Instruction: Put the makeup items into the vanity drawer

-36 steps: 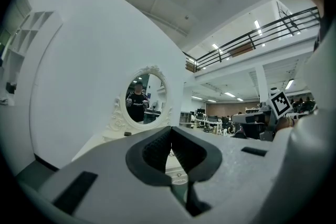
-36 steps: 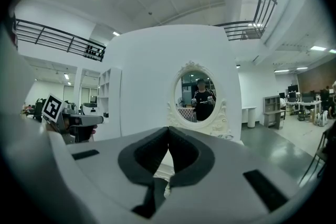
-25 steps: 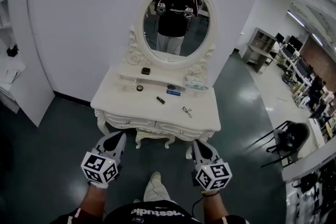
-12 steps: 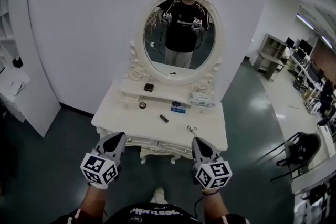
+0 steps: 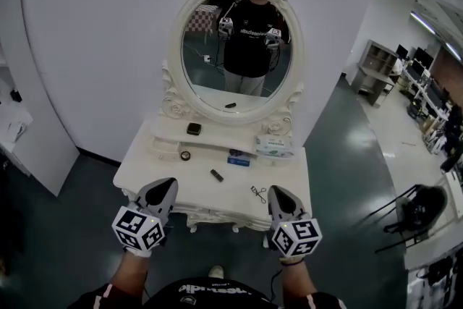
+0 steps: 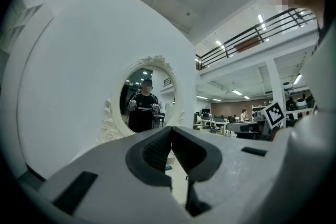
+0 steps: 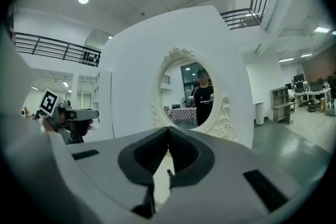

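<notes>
A white vanity table (image 5: 145, 171) with an oval mirror (image 5: 235, 47) stands ahead. On its top lie a dark tube (image 5: 216, 175), an eyelash curler (image 5: 259, 194), a small round item (image 5: 185, 155) and a blue item (image 5: 238, 157). A dark compact (image 5: 194, 129) sits on the raised shelf. My left gripper (image 5: 165, 188) and right gripper (image 5: 281, 193) hover at the table's front edge, both shut with nothing between the jaws. The tips meet in the left gripper view (image 6: 170, 131) and the right gripper view (image 7: 168, 131). The drawer fronts (image 5: 217, 212) show between the grippers, closed.
A pale box (image 5: 275, 148) rests on the shelf's right end. White shelving (image 5: 29, 134) stands to the left along the wall. A dark chair (image 5: 416, 210) is at the right, and desks (image 5: 376, 65) are further back. The floor is dark green.
Both grippers have come forward, from short of the vanity to its front edge. The table now lies closer below me. Jaws stay shut and empty.
</notes>
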`<state>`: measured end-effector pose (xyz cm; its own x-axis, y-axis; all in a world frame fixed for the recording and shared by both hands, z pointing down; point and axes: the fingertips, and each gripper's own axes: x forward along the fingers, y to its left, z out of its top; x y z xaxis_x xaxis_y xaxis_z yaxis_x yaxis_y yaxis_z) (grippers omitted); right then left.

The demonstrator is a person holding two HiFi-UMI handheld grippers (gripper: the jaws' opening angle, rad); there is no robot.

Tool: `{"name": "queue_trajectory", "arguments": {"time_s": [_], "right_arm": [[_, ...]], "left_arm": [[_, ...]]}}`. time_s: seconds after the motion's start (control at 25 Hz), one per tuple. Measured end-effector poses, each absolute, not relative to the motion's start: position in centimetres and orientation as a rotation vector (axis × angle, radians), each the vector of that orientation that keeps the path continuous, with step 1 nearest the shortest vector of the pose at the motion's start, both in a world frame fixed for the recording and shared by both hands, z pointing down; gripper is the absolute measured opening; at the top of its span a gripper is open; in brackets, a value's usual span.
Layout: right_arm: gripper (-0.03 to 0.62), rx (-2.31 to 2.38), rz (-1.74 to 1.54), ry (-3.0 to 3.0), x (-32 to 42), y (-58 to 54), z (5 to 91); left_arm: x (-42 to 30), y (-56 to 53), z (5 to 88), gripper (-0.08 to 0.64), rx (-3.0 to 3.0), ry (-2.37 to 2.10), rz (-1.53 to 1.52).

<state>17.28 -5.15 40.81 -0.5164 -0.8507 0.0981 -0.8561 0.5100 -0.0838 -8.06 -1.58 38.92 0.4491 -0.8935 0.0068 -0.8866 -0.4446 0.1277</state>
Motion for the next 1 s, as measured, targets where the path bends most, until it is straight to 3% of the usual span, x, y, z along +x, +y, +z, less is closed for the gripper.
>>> {"name": "queue_trajectory", "arguments": {"time_s": [0.44, 0.88, 1.0], "right_arm": [[-0.006, 1.545, 0.217, -2.701, 18.6, -10.9, 41.4], [-0.006, 1.657, 0.111, -2.64, 15.7, -14.6, 39.4], [0.019, 1.643, 0.105, -2.631, 14.8, -15.1, 39.6]], "left_arm": [[-5.7, -7.4, 39.4, 0.006, 2.589, -1.563, -0.029], [-8.2, -13.1, 38.7, 0.005, 2.672, -1.5, 0.012], [-8.6, -13.9, 38.8, 0.006, 2.673, -1.479, -0.013]]}}
